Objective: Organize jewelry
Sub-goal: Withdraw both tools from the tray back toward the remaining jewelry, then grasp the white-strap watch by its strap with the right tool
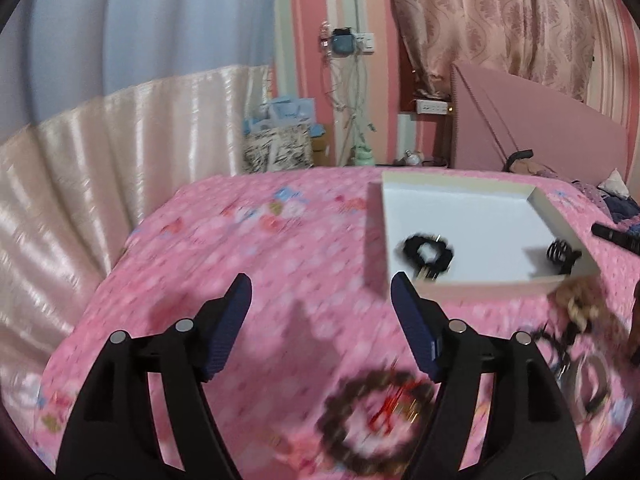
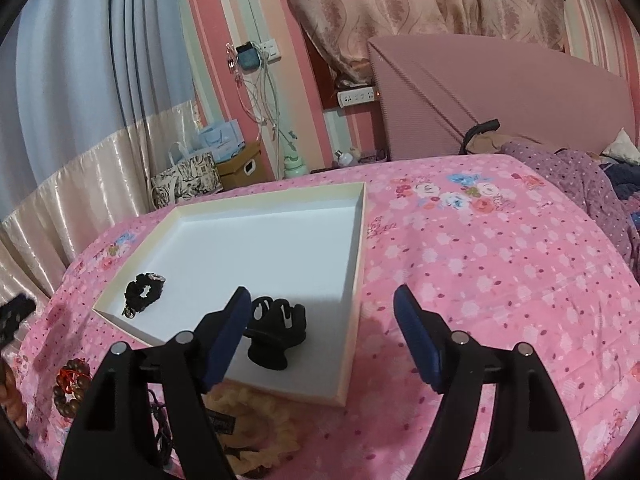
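**Two pieces boxed, the loose ones still on the bed**

Our left tongs stand spread with nothing between the pads, and so do our right tongs; neither carries anything. We take the white box as our landmark. Inside it lie a black scrunchie toward its left near corner and a black claw clip by its near wall, just ahead of the right tongs' left pad.

Outside the box, on the pink bedspread, the rest waits. A brown bead bracelet with a red tassel lies well in front of the box's near wall, just below the left tongs, though that view is blurred. A yellow scrunchie sits against the box's near corner, under the right tongs, with a thin black cord beside it. A pale bangle and other small pieces lie close by; we cannot make them out.

We judge that we are between placements, choosing the next piece. The next move calls for lowering one pair of tongs onto a loose piece, most likely the bracelet for the left, and pinching its beaded rim squarely so it does not slip.
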